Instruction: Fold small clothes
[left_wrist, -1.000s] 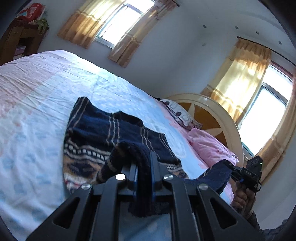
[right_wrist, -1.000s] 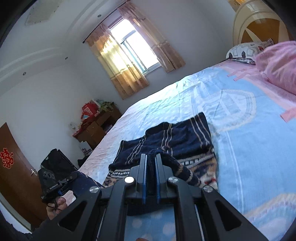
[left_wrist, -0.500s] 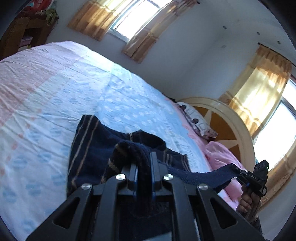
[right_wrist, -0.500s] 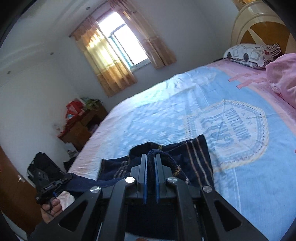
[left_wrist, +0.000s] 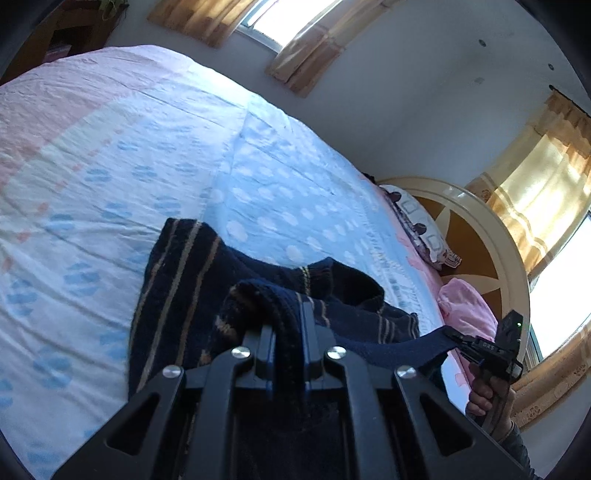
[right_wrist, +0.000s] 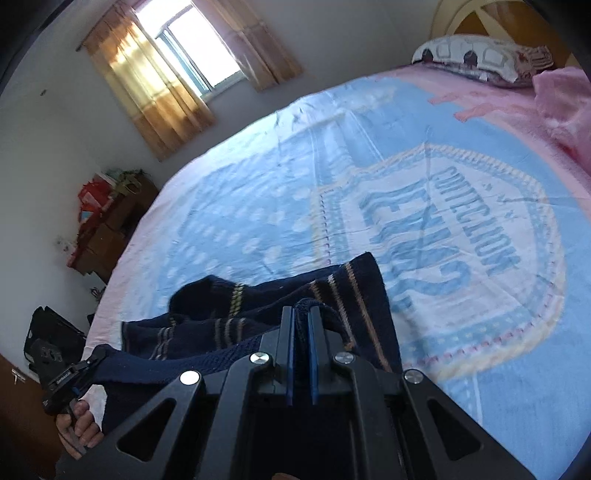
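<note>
Fold in progress: hem carried over body.
Left gripper (left_wrist: 288, 325) and right gripper (right_wrist: 302, 325) each clamped on sweater (left_wrist: 177, 295) hem, raised above bed (left_wrist: 110, 147); probably halfway, laying down and smoothing remaining.

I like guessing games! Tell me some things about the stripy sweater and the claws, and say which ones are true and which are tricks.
1. Both claws pinch the dark blue knitted sweater with tan stripes. True: left claw, right claw.
2. The sweater lies on a wooden floor. False: it is on the blue and pink bedspread.
3. A fluffy pink blanket sits near the headboard. True.
4. The curtains are green. False: the curtains are yellowish brown.
</note>
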